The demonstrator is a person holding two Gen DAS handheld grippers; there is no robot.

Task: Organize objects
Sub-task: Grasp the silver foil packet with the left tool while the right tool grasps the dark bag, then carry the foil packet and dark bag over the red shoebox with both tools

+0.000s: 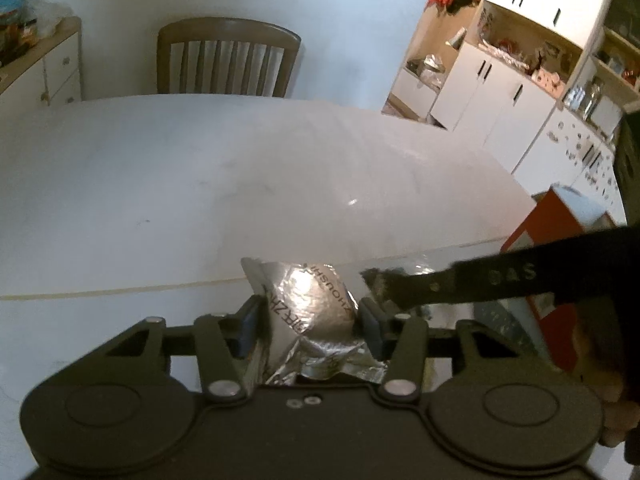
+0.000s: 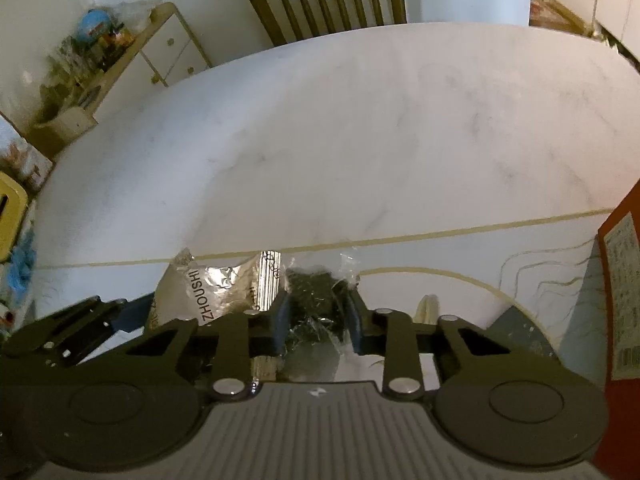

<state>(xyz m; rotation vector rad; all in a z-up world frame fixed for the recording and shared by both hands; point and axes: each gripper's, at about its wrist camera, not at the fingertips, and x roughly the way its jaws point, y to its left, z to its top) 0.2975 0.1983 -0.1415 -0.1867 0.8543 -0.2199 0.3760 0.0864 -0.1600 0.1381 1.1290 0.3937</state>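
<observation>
1. The left gripper (image 1: 310,316) tilts down toward the near edge of the white marble table (image 1: 200,184), its black body filling the bottom of the left wrist view.
2. Its two blue-padded fingers (image 1: 250,320) clench a crinkled silver foil packet (image 1: 316,300) from both sides; the pads press into the foil, and printed letters run across the bulging face between them.
3. The right gripper (image 2: 318,312) also points steeply downward, just beside the left one, so that its black finger crosses the right part of the left wrist view as a dark bar.
4. The right gripper's fingers (image 2: 282,316) stand close together on the clear, dark-filled end of the same packet (image 2: 224,284), pinching the crumpled transparent film between the pads.
5. The packet therefore spans both tools: silver end in the left tongs, dark see-through end in the right, at the table's near edge above a thin tan line (image 2: 440,234) across the surface.
6. At the right edge of the left wrist view, part of a hand (image 1: 616,412) shows behind the right tool.
7. A red box (image 2: 620,300) stands at the right side, near the grippers.
8. A wooden chair (image 1: 228,60) sits at the far side of the table, and white cabinets (image 1: 500,92) line the wall beyond.
</observation>
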